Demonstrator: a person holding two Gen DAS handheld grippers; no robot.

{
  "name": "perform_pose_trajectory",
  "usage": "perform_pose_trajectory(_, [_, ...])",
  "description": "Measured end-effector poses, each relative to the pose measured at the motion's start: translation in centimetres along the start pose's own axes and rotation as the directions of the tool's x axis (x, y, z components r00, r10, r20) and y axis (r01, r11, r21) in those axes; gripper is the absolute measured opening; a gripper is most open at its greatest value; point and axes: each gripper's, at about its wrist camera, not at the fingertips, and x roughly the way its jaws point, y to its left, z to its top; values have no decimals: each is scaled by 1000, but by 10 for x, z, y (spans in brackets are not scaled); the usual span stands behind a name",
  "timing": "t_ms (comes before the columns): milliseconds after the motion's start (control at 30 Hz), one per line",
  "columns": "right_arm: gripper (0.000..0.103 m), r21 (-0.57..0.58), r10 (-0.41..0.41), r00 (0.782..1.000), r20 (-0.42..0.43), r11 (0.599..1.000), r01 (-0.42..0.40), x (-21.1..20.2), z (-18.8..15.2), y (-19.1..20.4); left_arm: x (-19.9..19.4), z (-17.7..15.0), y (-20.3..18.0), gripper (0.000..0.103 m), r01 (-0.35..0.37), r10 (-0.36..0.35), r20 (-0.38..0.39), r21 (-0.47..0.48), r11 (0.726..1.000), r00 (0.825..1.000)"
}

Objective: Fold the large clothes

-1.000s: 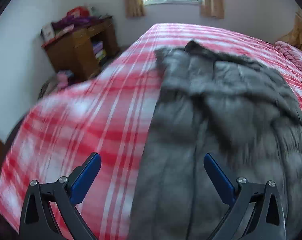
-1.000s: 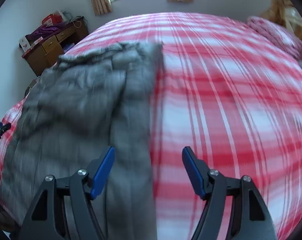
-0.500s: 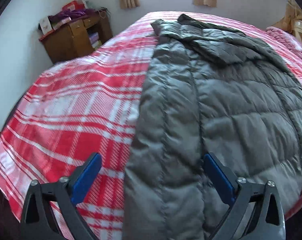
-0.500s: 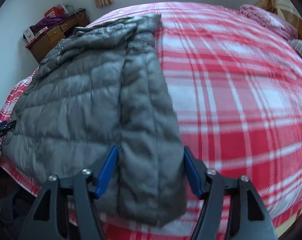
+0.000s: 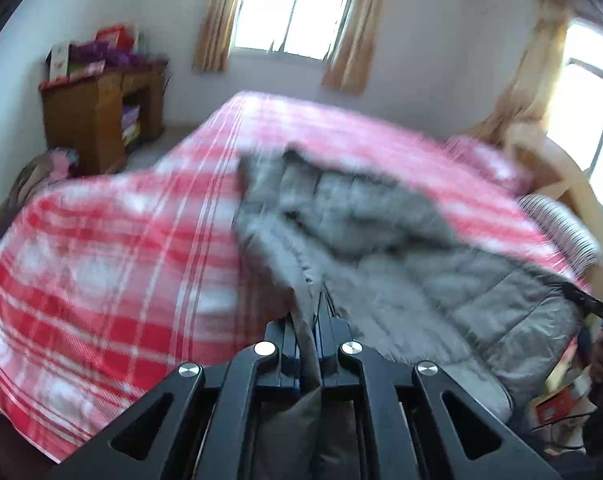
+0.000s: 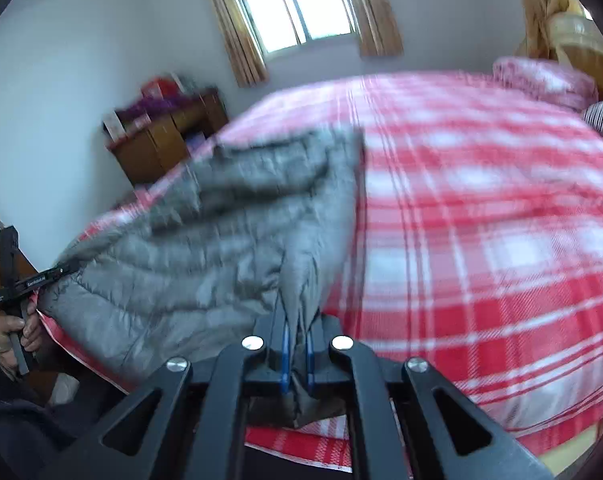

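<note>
A grey quilted jacket (image 5: 381, 240) lies on a bed with a red and white plaid cover (image 5: 113, 264). My left gripper (image 5: 308, 320) is shut on the jacket's near hem at its left corner, lifting it off the bed. My right gripper (image 6: 297, 328) is shut on the jacket (image 6: 221, 248) at its right near corner, also raised. The left gripper also shows at the left edge of the right wrist view (image 6: 41, 276), pinching the hem. The far end of the jacket rests on the cover (image 6: 481, 240). Both views are motion-blurred.
A wooden cabinet (image 5: 93, 120) with clutter on top stands left of the bed by the wall. A curtained window (image 5: 289, 12) is behind the bed. Pink and striped pillows (image 6: 549, 76) and a wooden headboard (image 5: 557, 168) are at the right.
Both grippers were open over the jacket's near hem; now both have shut on it and lifted it, and the views have tilted up toward the wall.
</note>
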Motion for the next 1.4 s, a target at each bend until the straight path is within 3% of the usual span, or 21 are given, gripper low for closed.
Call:
perform_pose_trajectory(100, [7, -19, 44, 992, 120, 999, -42, -45, 31, 13, -27, 34, -4, 4, 86, -84, 79, -19, 996, 993])
perform_pose_trajectory(167, [7, -35, 62, 980, 189, 998, -56, -60, 53, 20, -27, 60, -4, 4, 101, -100, 111, -3, 995, 989])
perform_pose_trajectory(300, [7, -60, 33, 959, 282, 998, -17, -53, 103, 21, 26, 110, 12, 4, 71, -70, 108, -3, 997, 992])
perform_pose_trajectory(433, [7, -25, -35, 953, 300, 999, 45, 22, 161, 6, 113, 143, 36, 4, 20, -19, 36, -26, 999, 999])
perform_pose_trajectory(533, [7, 19, -88, 960, 265, 996, 86, 88, 192, -7, 171, 146, 48, 7, -27, 25, -19, -62, 998, 999])
perform_pose_trajectory(667, [7, 75, -161, 969, 186, 986, 149, 166, 208, -31, 229, 151, 64, 10, -116, 106, -116, -86, 989, 988])
perform_pose_trajectory(733, [7, 92, -179, 973, 147, 982, 167, 193, 208, -42, 238, 152, 73, 15, -158, 147, -108, -105, 982, 983])
perform_pose_trajectory(767, [7, 102, -186, 974, 131, 980, 173, 204, 207, -47, 237, 154, 76, 23, -181, 171, -90, -115, 977, 981])
perform_pose_trajectory(800, [7, 107, -193, 974, 117, 978, 181, 215, 207, -51, 234, 156, 81, 31, -260, 255, -56, -123, 958, 965])
perform_pose_trajectory(867, [8, 106, -200, 976, 90, 976, 190, 229, 206, -58, 226, 159, 90, 77, -362, 366, 1, -145, 921, 931])
perform_pose_trajectory(933, [8, 106, -215, 974, 71, 972, 207, 244, 206, -65, 213, 157, 95, 79, -409, 428, 69, -192, 892, 901])
perform_pose_trajectory(967, [15, 108, -226, 972, 67, 970, 218, 252, 208, -69, 207, 157, 94, 79, -432, 455, 87, -199, 880, 886])
perform_pose_trajectory(1000, [38, 116, -248, 967, 55, 964, 241, 261, 211, -73, 203, 158, 92, 79, -468, 493, 98, -199, 861, 865])
perform_pose_trajectory(1033, [57, 128, -256, 966, 43, 960, 249, 266, 214, -74, 197, 160, 86, 79, -554, 582, 112, -202, 807, 806])
perform_pose_trajectory(1067, [85, 139, -255, 966, 47, 959, 247, 266, 216, -73, 193, 162, 79, 79, -596, 627, 129, -210, 775, 769])
perform_pose_trajectory(1100, [86, 150, -259, 963, 81, 958, 245, 262, 218, -72, 189, 163, 71, 79, -594, 626, 157, -210, 777, 764])
perform_pose_trajectory(1233, [86, 66, -325, 937, 131, 945, 319, 249, 220, -32, 185, 160, 17, 82, -569, 581, 238, -123, 813, 778])
perform_pose_trajectory(1333, [86, -21, -304, 941, 150, 950, 311, 245, 208, 8, 204, 151, -37, 90, -548, 523, 255, 33, 836, 813])
perform_pose_trajectory(1400, [86, -104, -269, 953, 143, 953, 285, 251, 197, 35, 225, 145, -69, 91, -512, 467, 260, 146, 846, 845])
